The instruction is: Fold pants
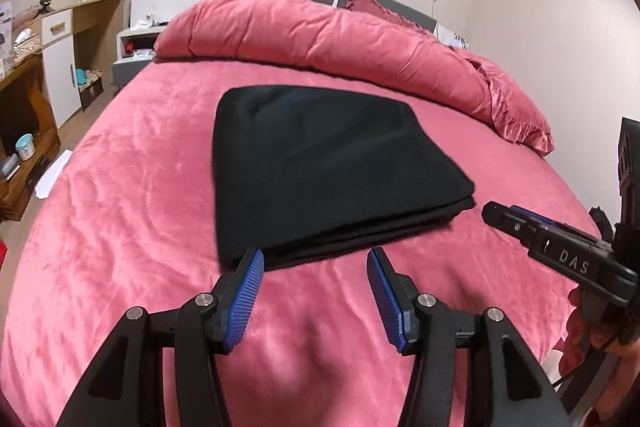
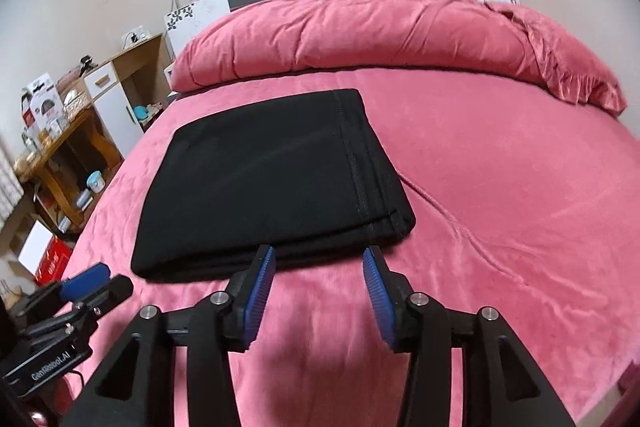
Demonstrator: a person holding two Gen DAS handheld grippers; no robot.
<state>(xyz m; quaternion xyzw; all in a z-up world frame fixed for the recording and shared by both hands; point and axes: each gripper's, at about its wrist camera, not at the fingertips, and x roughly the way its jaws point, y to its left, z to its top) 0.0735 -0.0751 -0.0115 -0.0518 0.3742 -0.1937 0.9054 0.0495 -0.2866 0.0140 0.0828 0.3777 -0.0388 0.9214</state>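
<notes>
Black pants (image 2: 260, 183) folded into a flat rectangle on pink bed sheet (image 2: 500, 187), stitched hem along right edge. Right gripper (image 2: 319, 257) w/ blue pads spread apart, empty, just short of near fold. Left gripper (image 2: 98, 281) low at left, off the cloth. Rolled pink duvet (image 2: 380, 35) behind.

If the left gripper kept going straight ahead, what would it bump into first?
Probably the near edge of the folded black pants on the pink bed. The open left gripper points right at them, though depth is hard to judge.
</notes>
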